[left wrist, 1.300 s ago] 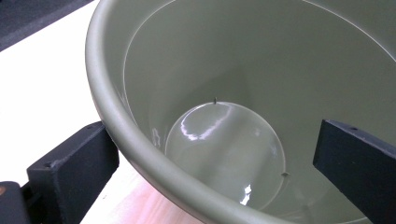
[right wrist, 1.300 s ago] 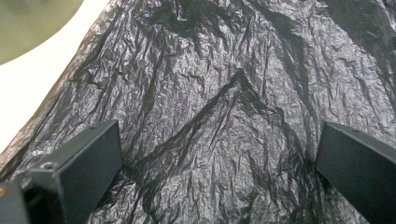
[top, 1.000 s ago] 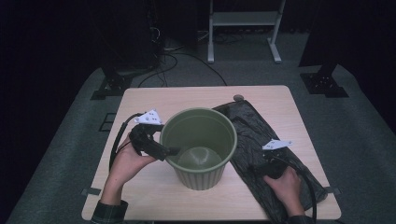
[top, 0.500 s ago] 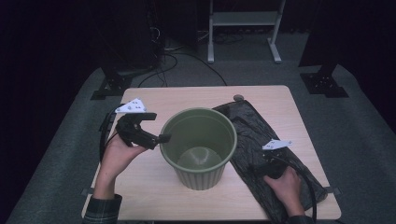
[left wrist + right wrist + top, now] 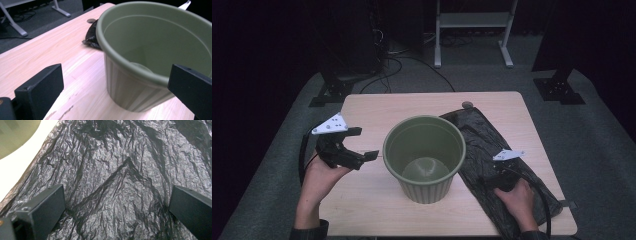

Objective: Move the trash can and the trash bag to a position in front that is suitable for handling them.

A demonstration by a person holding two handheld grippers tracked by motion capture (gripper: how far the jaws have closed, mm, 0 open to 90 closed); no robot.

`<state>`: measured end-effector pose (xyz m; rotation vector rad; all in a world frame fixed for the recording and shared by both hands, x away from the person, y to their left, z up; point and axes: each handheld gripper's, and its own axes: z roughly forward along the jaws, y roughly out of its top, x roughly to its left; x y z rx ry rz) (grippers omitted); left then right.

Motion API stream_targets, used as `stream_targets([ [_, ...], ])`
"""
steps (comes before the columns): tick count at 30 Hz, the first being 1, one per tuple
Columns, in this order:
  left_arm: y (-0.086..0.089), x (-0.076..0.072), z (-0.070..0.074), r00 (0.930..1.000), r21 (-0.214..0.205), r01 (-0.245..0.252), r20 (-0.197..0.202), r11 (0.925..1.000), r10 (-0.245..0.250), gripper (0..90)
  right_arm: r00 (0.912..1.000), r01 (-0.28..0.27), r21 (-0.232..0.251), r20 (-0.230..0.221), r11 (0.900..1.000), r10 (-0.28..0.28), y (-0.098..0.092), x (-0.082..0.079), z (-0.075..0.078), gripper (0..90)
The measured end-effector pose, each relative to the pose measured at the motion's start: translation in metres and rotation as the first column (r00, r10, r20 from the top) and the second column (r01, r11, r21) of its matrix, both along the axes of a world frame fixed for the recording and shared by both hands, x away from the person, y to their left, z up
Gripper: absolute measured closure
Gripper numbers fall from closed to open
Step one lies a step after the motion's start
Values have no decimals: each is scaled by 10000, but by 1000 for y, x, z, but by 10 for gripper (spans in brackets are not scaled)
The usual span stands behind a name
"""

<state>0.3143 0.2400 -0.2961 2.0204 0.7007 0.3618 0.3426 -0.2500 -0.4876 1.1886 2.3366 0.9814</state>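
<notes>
Green plastic bin (image 5: 424, 157) stands upright near the middle of the pale wooden table (image 5: 377, 112), open mouth up, ribbed wall, inside bare down to the raised floor.

Black plastic bag (image 5: 484, 150) lies flat and crumpled on the table just right of the bin; its near-left edge runs along the bin's base, touching or nearly so, hard to tell from the high view. 1 small round disc (image 5: 467, 105) sits at the bag's far corner.

Left gripper (image 5: 362, 145): held in the left hand (image 5: 319, 175) above the table's left part, beside the bin and apart from it, tips pointing toward the bin's rim. Left gripper view: the 2 black jaws stand wide apart, nothing between them; bin wall and rim ahead.

Right gripper (image 5: 492, 172): held in the right hand (image 5: 517, 197), low over the near part of the bag. Right gripper view: the 2 jaws spread wide, with wrinkled black film across the whole gap. Contact between jaw tips and film cannot be judged.
</notes>
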Motion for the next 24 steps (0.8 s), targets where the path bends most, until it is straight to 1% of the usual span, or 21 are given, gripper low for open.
stream_targets([
  [3,3,-3,-2,10000,-15,-67,-13,10000,67,0,10000,-8,-6,5,10000,8,0,0,0,0],
  [6,8,-9,-13,9997,-118,-98,-208,9999,95,0,10000,-4,-3,1,10000,4,0,0,0,0],
  [8,9,-10,-15,9996,-142,-112,-244,9998,109,0,10000,-1,0,0,10000,1,0,0,0,0],
  [9,10,-11,-21,9993,-100,-70,-369,9999,66,0,10000,0,-1,-1,10000,0,0,0,0,0],
  [11,11,-12,-28,9991,-33,-104,-423,9999,103,0,10000,1,-2,0,10000,-1,0,0,0,0],
  [12,12,-12,-32,9988,-69,-107,-485,9999,103,0,10000,0,-3,1,10000,0,0,0,0,0],
  [13,12,-12,-32,9988,-69,-107,-485,9999,103,0,10000,0,-3,1,10000,0,0,0,0,0],
  [14,13,-11,-40,9985,-69,-169,-521,9998,166,0,10000,1,-3,2,10000,-1,0,0,0,0],
  [16,14,-11,-49,9981,-120,-190,-586,9997,183,0,10000,-7,-10,6,10000,7,0,0,0,0],
  [19,15,-11,-59,9981,-22,-272,-560,9996,270,0,10000,1,-3,1,10000,-1,0,0,0,0],
  [21,15,-10,-66,9977,-40,-315,-598,9995,312,0,10000,0,-4,1,10000,0,0,0,0,0],
  [22,15,-10,-66,9977,-40,-315,-598,9995,312,0,10000,0,-4,1,10000,0,0,0,0,0],
  [23,14,-9,-74,9977,42,-343,-588,9994,344,0,10000,2,-1,-1,10000,-2,0,0,0,0],
  [24,14,-9,-74,9977,42,-343,-588,9994,344,0,10000,0,-2,-1,10000,0,0,0,0,0],
])
